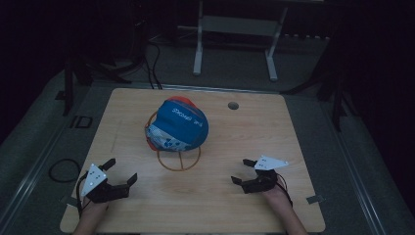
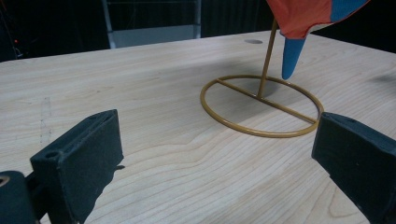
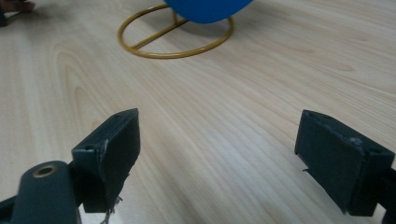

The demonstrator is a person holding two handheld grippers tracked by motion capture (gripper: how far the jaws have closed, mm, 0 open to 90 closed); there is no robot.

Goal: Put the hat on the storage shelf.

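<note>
White lettering on blue cap (image 1: 177,123), ahead of both claws: too blurred to read. No other text legible.

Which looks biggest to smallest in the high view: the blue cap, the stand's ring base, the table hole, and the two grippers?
1. Blue cap
2. Ring base, partly hidden under the cap
3. Left gripper and right gripper: look alike, jaws apart, so no ranking between them
4. Table hole, smallest
</note>
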